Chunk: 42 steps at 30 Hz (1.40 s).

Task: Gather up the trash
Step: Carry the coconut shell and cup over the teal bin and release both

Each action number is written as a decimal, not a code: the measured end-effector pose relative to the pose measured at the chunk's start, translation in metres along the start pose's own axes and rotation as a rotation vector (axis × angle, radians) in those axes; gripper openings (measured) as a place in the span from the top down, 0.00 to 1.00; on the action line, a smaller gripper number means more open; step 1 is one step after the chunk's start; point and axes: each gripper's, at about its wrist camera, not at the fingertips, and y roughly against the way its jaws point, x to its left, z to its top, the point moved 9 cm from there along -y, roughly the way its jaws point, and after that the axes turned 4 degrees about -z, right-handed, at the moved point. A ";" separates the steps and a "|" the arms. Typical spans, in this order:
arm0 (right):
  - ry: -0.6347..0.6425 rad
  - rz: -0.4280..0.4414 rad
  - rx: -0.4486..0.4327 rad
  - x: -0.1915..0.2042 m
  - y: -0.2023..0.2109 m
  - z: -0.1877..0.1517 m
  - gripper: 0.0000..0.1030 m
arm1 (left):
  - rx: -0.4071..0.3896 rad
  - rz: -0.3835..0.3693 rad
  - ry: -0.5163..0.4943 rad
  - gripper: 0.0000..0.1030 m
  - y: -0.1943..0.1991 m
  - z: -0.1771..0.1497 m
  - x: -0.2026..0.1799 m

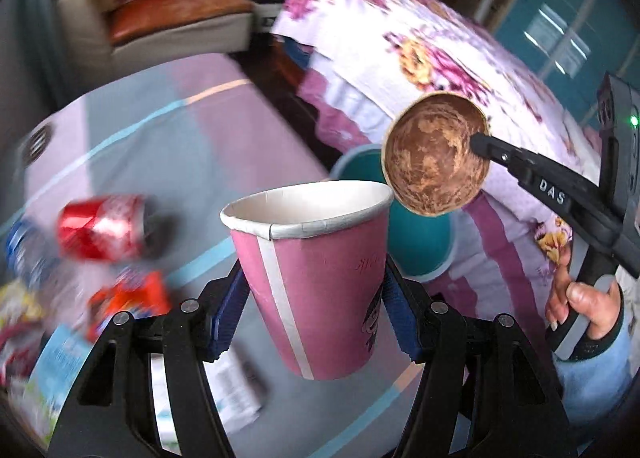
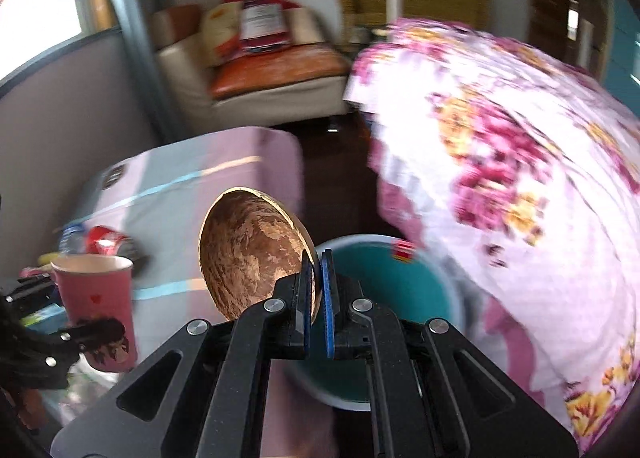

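both tools loaded, bin just below

your left tool [image 1: 312, 290] clamps a pink paper cup [image 1: 316, 278] by its sides, blue pads pressed on either flank, the cup upright with its white rim open to the top. your right tool [image 2: 316, 278] is pinched nearly closed on the edge of a brown shell bowl [image 2: 252, 254]; the thin rim sits between the pads and the hollow side faces the left-wrist camera. your hand [image 1: 580, 306], in a light blue sleeve, grips that tool's handle at the right of the left-wrist view.

a teal bin [image 2: 384, 278] stands on the dark floor just beyond and below the bowl, between the tabletop and a bed with a floral cover [image 2: 500, 162]. from the left wrist, the bin [image 1: 420, 242] shows behind the cup and under the bowl [image 1: 436, 154].

on the tabletop [image 1: 160, 130], under a pink and grey cloth, a red can [image 1: 104, 226] lies on its side, near an orange packet [image 1: 132, 298], a plastic bottle [image 1: 28, 254] and papers, all blurred.
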 end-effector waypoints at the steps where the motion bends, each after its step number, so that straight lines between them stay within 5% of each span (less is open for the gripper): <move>1: -0.025 -0.026 0.003 -0.020 -0.003 -0.004 0.95 | 0.015 -0.010 -0.013 0.38 -0.011 0.006 -0.010; 14: -0.154 -0.092 0.073 -0.107 -0.034 -0.043 0.95 | 0.171 -0.049 -0.118 0.37 -0.119 0.019 -0.086; 19: -0.155 -0.092 0.100 -0.112 -0.043 -0.052 0.94 | 0.172 -0.036 -0.134 0.24 -0.122 0.014 -0.088; 42: -0.140 -0.085 0.266 -0.103 -0.074 -0.090 0.87 | 0.110 -0.009 -0.055 0.13 -0.087 0.002 -0.054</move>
